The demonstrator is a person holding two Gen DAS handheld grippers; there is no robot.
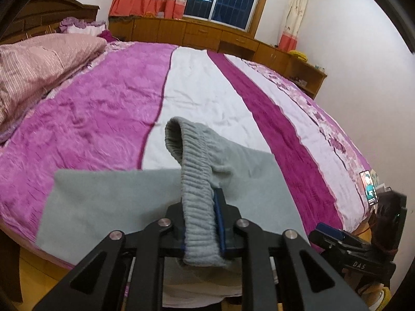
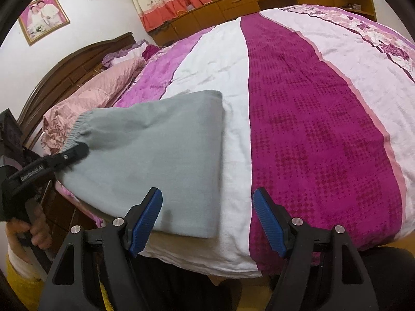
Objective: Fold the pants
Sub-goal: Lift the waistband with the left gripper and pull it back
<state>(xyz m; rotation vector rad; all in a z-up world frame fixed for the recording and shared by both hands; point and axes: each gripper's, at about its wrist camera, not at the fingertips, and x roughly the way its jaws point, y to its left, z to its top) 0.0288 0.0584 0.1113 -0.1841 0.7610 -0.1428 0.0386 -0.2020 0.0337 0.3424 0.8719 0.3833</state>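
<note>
Grey pants [image 2: 155, 160] lie folded on the near edge of the bed, also in the left wrist view [image 1: 103, 202]. My left gripper [image 1: 202, 223] is shut on the ribbed elastic waistband [image 1: 193, 181], which stands up in a loop above the cloth. In the right wrist view the left gripper [image 2: 77, 150] pinches the waistband at the pants' left end. My right gripper [image 2: 207, 217] is open and empty, hovering over the near right corner of the pants; its blue pads [image 2: 146, 220] touch nothing.
The bed [image 2: 311, 129] has a purple, white and magenta striped cover. A pink quilt [image 1: 39, 72] is piled at the headboard side. Wooden cabinets [image 1: 207, 33] run under the window. A phone [image 1: 369, 186] stands off the bed's right edge.
</note>
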